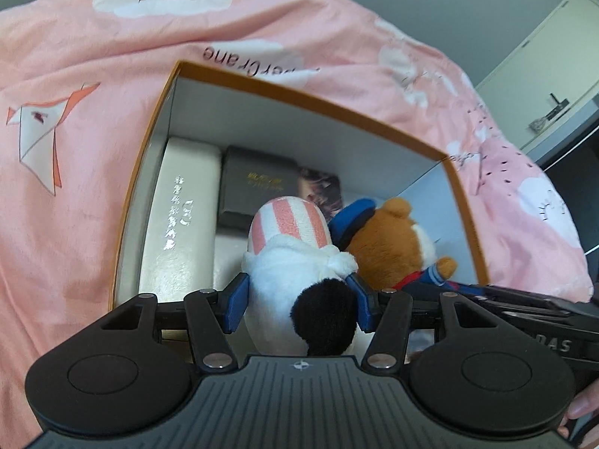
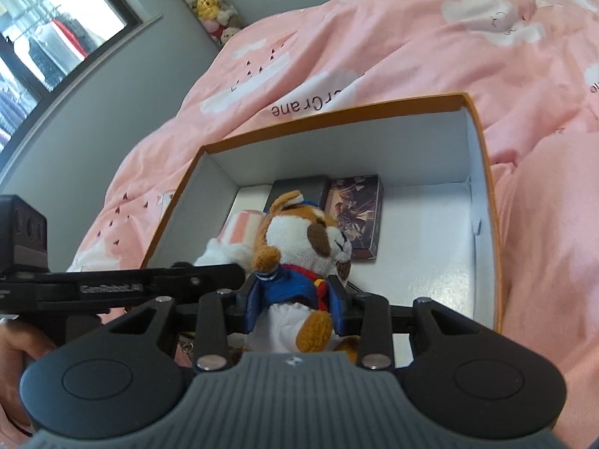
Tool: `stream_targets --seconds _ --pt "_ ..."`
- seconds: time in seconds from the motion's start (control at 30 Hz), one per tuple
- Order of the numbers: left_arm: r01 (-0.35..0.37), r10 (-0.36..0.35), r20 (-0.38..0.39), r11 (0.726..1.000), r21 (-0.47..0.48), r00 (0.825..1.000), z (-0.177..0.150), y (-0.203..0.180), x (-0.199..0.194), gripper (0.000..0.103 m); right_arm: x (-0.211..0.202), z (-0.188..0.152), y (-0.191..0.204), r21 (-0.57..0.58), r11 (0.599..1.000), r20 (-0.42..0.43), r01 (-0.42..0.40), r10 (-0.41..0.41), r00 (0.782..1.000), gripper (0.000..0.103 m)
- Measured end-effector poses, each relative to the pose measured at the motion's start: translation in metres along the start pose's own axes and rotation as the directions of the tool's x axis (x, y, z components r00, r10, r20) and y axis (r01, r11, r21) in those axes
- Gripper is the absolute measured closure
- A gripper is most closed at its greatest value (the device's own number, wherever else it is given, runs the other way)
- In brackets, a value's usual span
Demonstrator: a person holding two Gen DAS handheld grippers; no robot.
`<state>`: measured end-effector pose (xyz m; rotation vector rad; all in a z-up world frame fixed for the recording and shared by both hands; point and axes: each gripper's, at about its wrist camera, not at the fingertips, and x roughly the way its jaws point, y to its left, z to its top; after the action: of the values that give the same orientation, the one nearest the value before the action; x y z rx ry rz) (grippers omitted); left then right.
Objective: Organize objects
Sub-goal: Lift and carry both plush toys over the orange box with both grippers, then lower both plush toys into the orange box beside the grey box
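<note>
An orange-rimmed cardboard box (image 1: 299, 95) with white inner walls lies on a pink bedspread; it also shows in the right wrist view (image 2: 329, 106). My left gripper (image 1: 297, 299) is shut on a white plush with a pink striped cap (image 1: 288, 247) and holds it inside the box. My right gripper (image 2: 297, 303) is shut on a brown and white plush dog in blue clothes (image 2: 299, 247), held beside the white plush (image 2: 228, 247). The dog (image 1: 389, 239) shows to the right in the left wrist view.
In the box lie a long white case (image 1: 179, 217), a dark grey box (image 1: 254, 187) and a dark picture box (image 2: 357, 217). The pink bedspread (image 1: 75, 187) surrounds the box. A tube of small plush toys (image 2: 206, 0) stands by the grey wall.
</note>
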<state>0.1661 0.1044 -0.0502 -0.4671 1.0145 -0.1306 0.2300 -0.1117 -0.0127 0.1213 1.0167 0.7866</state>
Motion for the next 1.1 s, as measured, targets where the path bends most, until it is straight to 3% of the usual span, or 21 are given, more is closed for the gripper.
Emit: stream_targets --seconds 0.2,0.4,0.6,0.73,0.87,1.1 --pt "-0.005 0.005 -0.024 1.000 0.012 1.000 -0.005 0.004 0.007 0.039 0.004 0.006 0.007 -0.018 1.000 -0.019 -0.003 0.003 1.000 0.065" --pt "-0.001 0.002 -0.026 1.000 0.019 1.000 -0.008 0.006 0.007 0.039 -0.028 0.017 0.012 -0.040 0.999 0.030 0.009 -0.008 1.000 0.065" --pt "-0.043 0.045 -0.030 0.997 0.058 0.999 -0.011 0.001 0.009 0.039 -0.047 0.021 0.011 -0.026 0.999 -0.041 0.018 -0.019 0.999 0.065" --pt "-0.093 0.094 -0.005 0.989 0.113 0.996 -0.012 -0.006 0.007 0.039 -0.029 0.014 0.005 0.016 1.000 -0.087 0.018 -0.016 0.996 0.065" --pt "-0.124 0.126 0.000 0.982 0.142 0.992 -0.013 -0.009 0.009 0.039 -0.004 0.008 -0.017 0.188 0.980 -0.107 -0.069 0.090 0.990 0.065" --pt "-0.131 0.130 0.016 0.972 0.193 0.991 -0.014 -0.012 0.012 0.037 0.035 -0.003 -0.029 0.230 0.973 -0.138 -0.010 0.043 0.989 0.065"
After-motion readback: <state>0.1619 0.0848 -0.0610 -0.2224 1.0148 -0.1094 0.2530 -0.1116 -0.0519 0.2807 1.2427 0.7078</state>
